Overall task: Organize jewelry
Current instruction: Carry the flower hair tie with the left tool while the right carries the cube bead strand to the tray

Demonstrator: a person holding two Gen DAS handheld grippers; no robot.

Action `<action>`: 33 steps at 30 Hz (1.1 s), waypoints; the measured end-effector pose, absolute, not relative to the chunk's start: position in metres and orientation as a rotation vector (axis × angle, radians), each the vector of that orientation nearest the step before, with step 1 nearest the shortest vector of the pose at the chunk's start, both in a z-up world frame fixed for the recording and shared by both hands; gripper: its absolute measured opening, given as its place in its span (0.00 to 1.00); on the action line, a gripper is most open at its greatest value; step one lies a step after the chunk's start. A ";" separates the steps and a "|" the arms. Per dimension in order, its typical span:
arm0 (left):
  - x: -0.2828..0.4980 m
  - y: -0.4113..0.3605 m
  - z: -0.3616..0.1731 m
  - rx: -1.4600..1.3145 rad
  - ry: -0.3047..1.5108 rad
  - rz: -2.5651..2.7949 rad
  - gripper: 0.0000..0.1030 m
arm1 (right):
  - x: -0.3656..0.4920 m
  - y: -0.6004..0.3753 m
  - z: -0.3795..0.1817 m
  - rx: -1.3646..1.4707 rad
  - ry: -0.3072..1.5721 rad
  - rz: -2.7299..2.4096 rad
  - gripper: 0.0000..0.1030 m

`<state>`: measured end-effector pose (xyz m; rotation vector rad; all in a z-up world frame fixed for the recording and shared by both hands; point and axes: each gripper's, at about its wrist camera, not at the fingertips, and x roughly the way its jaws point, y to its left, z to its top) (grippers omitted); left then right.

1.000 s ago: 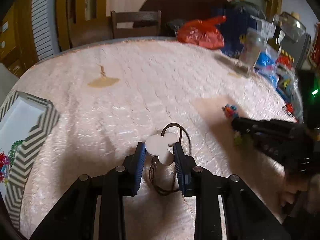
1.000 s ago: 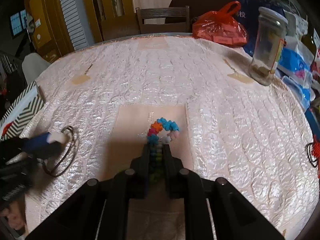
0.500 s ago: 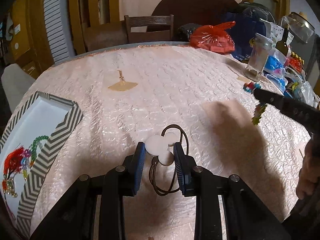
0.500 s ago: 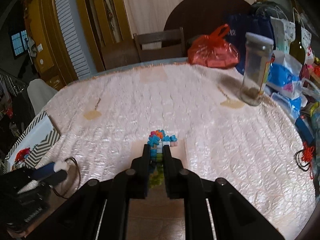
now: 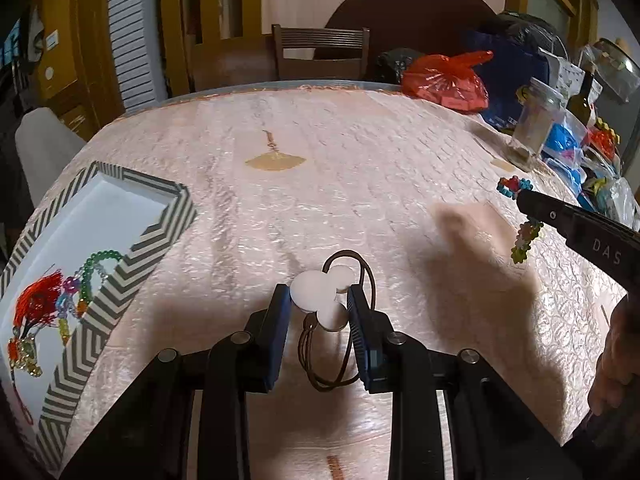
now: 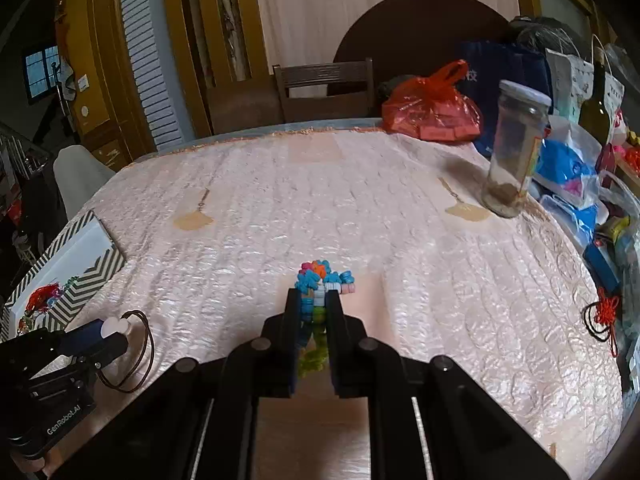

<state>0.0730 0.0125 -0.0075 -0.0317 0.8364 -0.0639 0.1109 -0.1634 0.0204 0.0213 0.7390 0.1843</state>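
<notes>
My left gripper (image 5: 320, 304) is closed around a brown cord necklace with white discs (image 5: 320, 298), held just above the pink table cover. It also shows in the right wrist view (image 6: 116, 330). My right gripper (image 6: 316, 300) is shut on a multicoloured bead bracelet (image 6: 320, 276) and holds it lifted above the table; the bracelet dangles from it in the left wrist view (image 5: 524, 236). A white tray with a chevron rim (image 5: 132, 256) sits at the left and holds a red-tasselled bead string (image 5: 52, 304).
A glass jar (image 6: 514, 152) stands at the right. A red plastic bag (image 6: 432, 110) and cluttered packets lie at the far right edge. A red knotted cord (image 6: 604, 316) lies at the right. A wooden chair (image 6: 324, 88) stands behind the table.
My right gripper has lifted the bead bracelet off the table and raised it. My left gripper keeps its hold on the cord necklace and has tilted up, bringing the tray into view.
</notes>
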 end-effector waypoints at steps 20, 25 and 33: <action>0.069 0.070 0.001 -0.093 0.827 0.031 0.45 | 0.110 -0.085 0.021 -0.055 0.734 0.306 0.11; 0.070 0.086 0.006 -0.105 0.825 0.065 0.45 | 0.110 -0.073 0.021 -0.063 0.735 0.335 0.11; 0.067 0.124 0.019 -0.135 0.798 0.137 0.45 | 0.112 -0.046 0.023 -0.075 0.735 0.390 0.11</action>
